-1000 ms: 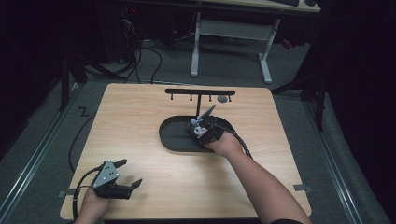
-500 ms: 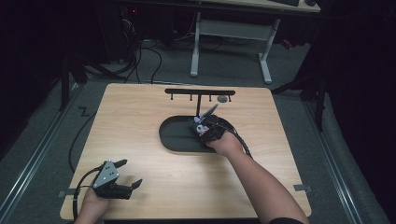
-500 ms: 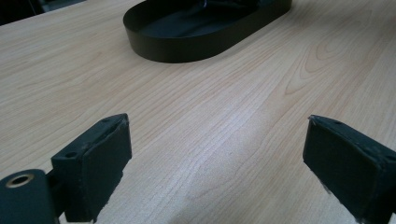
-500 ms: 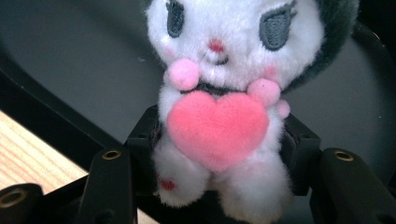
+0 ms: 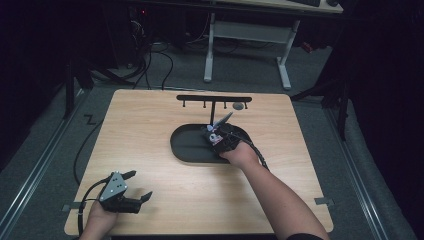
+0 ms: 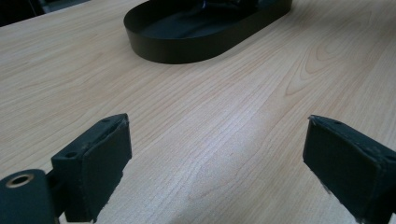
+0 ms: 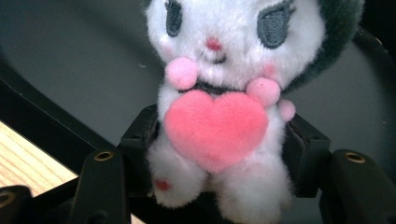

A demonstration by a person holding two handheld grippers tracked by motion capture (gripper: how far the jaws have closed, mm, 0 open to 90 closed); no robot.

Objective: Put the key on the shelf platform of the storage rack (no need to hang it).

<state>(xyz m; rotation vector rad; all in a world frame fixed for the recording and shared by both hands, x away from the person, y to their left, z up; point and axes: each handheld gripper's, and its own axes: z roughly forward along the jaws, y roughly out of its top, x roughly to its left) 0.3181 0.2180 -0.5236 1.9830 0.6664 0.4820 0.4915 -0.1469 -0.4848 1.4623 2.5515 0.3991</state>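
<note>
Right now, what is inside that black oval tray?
The right gripper holds a white plush toy with a pink heart over the black tray. The tray floor under hand and toy is hidden.

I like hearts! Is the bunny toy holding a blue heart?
No, the plush toy hugs a pink heart while the right gripper clamps its body.

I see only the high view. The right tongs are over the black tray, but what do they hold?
Observer: A small white plush with a pink heart on its chest; the right tongs are shut on its body.
Operator: Is it inside the tray?
Observer: The right gripper view shows the tray floor behind the plush; contact I cannot tell.
Operator: And the left tongs?
Observer: The left tongs are open, with bare table between the jaws.
</note>
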